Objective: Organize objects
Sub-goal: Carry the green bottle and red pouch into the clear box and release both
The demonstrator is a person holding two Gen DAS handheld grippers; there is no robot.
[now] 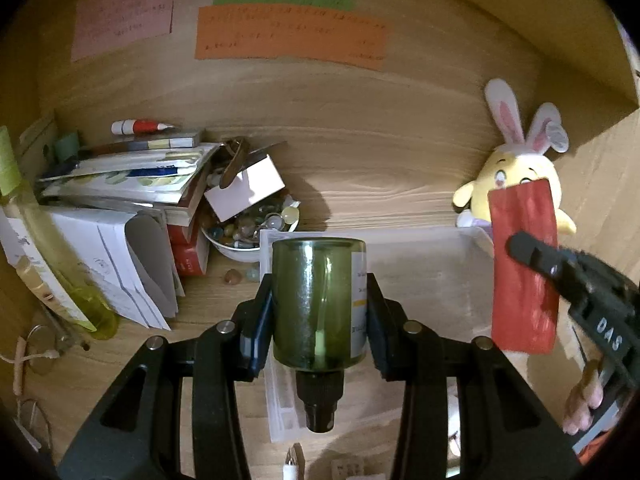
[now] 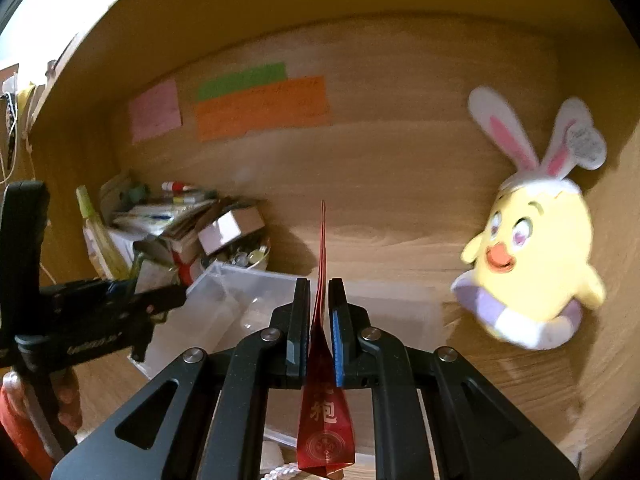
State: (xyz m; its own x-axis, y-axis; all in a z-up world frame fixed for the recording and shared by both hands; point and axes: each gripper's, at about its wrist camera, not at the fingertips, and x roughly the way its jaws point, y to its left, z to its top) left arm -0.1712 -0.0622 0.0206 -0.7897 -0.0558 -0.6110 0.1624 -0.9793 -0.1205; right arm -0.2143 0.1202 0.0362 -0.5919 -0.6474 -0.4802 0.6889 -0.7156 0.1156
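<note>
My left gripper (image 1: pixel 319 292) is shut on a green glass bottle (image 1: pixel 316 300) with a black cap, held bottom-forward over a clear plastic bin (image 1: pixel 432 276). My right gripper (image 2: pixel 319 292) is shut on a red envelope (image 2: pixel 325 420) held edge-on above the same bin (image 2: pixel 256 300). In the left wrist view the red envelope (image 1: pixel 522 264) hangs at the right in the other gripper's finger (image 1: pixel 532 254). In the right wrist view the left gripper (image 2: pixel 160 292) shows at the left with the bottle.
A yellow chick plush with rabbit ears (image 1: pixel 516 184) leans on the wooden back wall (image 1: pixel 380 152) at the right. A stack of books and papers (image 1: pixel 132 184), a white bowl of small trinkets (image 1: pixel 248 232) and a white box (image 1: pixel 244 188) crowd the left.
</note>
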